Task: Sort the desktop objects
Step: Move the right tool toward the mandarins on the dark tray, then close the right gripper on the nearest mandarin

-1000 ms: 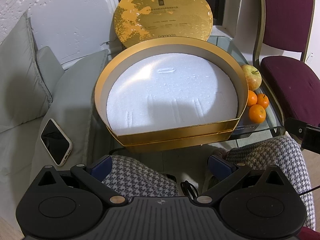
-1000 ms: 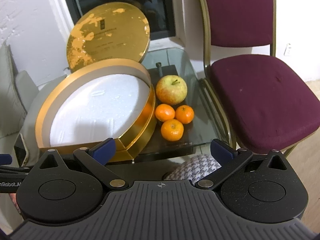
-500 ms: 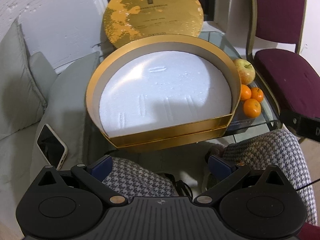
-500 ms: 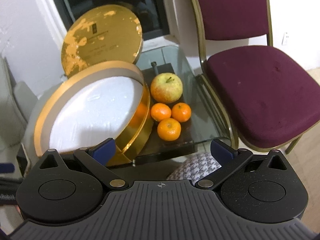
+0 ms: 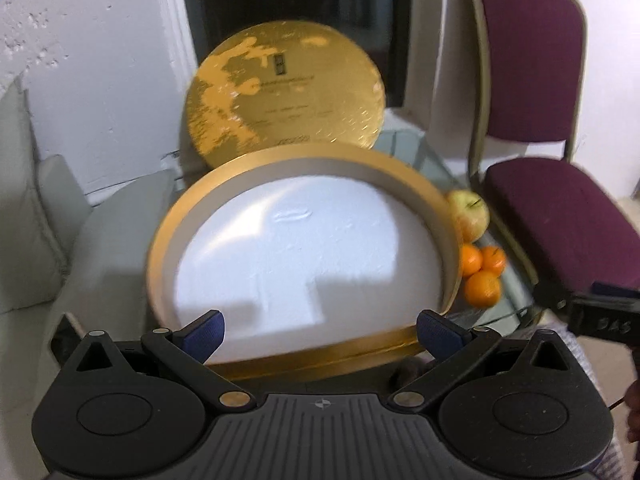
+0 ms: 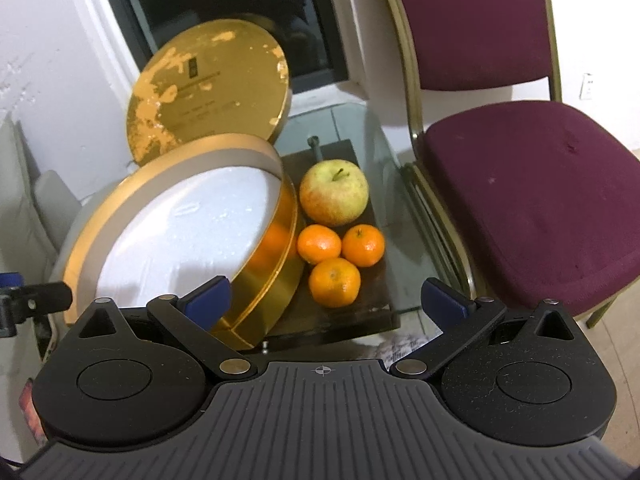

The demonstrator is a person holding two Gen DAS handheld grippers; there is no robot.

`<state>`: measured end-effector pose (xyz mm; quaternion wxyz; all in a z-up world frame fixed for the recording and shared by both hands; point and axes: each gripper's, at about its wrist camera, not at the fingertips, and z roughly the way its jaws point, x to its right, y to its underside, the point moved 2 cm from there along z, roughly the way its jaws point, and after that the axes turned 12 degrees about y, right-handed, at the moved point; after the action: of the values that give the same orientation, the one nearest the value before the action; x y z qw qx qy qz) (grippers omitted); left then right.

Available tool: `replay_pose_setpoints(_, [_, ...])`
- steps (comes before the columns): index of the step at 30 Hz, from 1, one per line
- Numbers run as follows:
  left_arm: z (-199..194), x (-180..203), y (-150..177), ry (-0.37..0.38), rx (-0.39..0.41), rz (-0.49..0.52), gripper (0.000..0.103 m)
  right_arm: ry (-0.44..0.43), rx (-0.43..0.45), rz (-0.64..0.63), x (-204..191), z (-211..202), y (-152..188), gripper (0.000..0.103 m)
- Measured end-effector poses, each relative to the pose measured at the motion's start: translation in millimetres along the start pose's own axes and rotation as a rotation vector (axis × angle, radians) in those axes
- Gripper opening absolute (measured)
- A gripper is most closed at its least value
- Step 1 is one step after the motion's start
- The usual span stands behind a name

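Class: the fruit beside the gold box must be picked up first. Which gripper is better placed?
Right. The right gripper is open with the oranges between its fingers; the left gripper faces the gold box.

Off to my right there's a maroon padded chair with a gold metal frame, pushed up right beside the glass tabletop. Behind it all is a dark window in a white wall, plus pale grey cushions on my left.
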<state>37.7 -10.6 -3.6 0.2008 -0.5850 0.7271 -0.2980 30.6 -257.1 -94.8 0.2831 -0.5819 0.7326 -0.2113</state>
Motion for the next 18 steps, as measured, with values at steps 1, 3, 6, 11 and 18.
replay_pose_setpoints(1, [0.8, 1.5, 0.2, 0.024, 0.01, -0.01, 0.102, 0.0, 0.0, 0.002, 0.6, 1.5, -0.9, 0.103])
replay_pose_setpoints(3, [1.9, 4.4, 1.0, 0.059, 0.032, -0.025, 0.102, 0.0, 0.0, 0.007, 2.2, 3.7, -2.3, 0.103])
replay_pose_setpoints(6, [2.8, 8.5, 4.6, 0.097, 0.052, -0.033, 0.102, -0.001, -0.002, 0.006, 3.8, 6.2, -3.8, 0.103])
replay_pose_setpoints(11, [12.1, 15.8, 11.1, 0.112, 0.036, 0.051, 0.102, 0.008, -0.038, 0.001, 4.9, 14.4, -5.1, 0.103])
replay_pose_setpoints(18, [19.9, 9.8, 9.7, 0.036, 0.006, -0.015, 0.101, 0.11, -0.028, -0.037, -2.2, 29.8, -6.4, 0.103])
